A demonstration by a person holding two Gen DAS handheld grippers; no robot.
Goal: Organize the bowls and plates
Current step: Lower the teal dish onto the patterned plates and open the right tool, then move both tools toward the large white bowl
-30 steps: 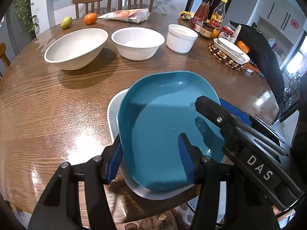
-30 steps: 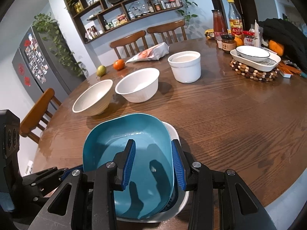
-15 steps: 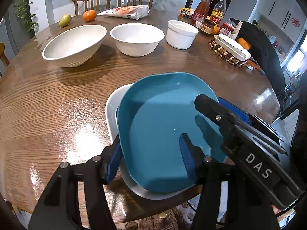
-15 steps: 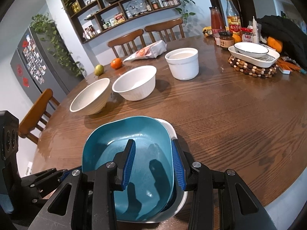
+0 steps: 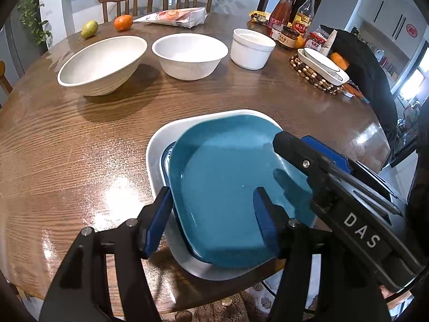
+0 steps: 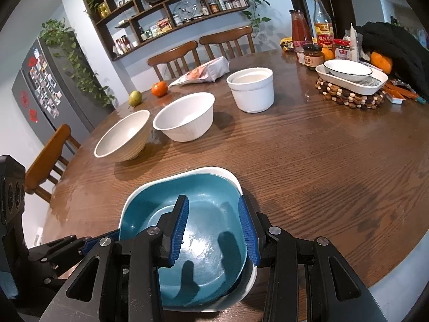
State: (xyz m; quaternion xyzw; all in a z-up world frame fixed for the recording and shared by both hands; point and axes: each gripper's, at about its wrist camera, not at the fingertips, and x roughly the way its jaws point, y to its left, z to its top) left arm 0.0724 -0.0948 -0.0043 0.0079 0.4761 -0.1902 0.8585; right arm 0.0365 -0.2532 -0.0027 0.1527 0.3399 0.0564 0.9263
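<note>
A teal square plate (image 5: pixel 222 177) (image 6: pixel 206 206) lies on a white plate (image 5: pixel 158 147) (image 6: pixel 214 170) near the table's front edge, with a dark-rimmed dish (image 5: pixel 166 155) showing between them. My left gripper (image 5: pixel 211 220) straddles the teal plate's left rim. Its jaws are opening, with one pad outside the rim and the other over the plate's floor, and neither presses. My right gripper (image 6: pixel 214 228) is shut on the teal plate's right rim. Further back stand a cream bowl (image 5: pixel 102 64), a white bowl (image 5: pixel 190 53) and a white ramekin (image 5: pixel 252 47).
A beaded trivet with white dishes (image 5: pixel 321 69), bottles and jars (image 5: pixel 292 18) and a black bag crowd the right side. An orange (image 5: pixel 123 22), a pear (image 5: pixel 89 28) and a snack bag (image 5: pixel 177 16) lie at the back by two chairs. The wooden table (image 5: pixel 67 147) ends just below the plates.
The teal plate has sunk down onto the white plate. My left gripper's jaws have spread wider apart. The right gripper's jaws have kept the same width.
</note>
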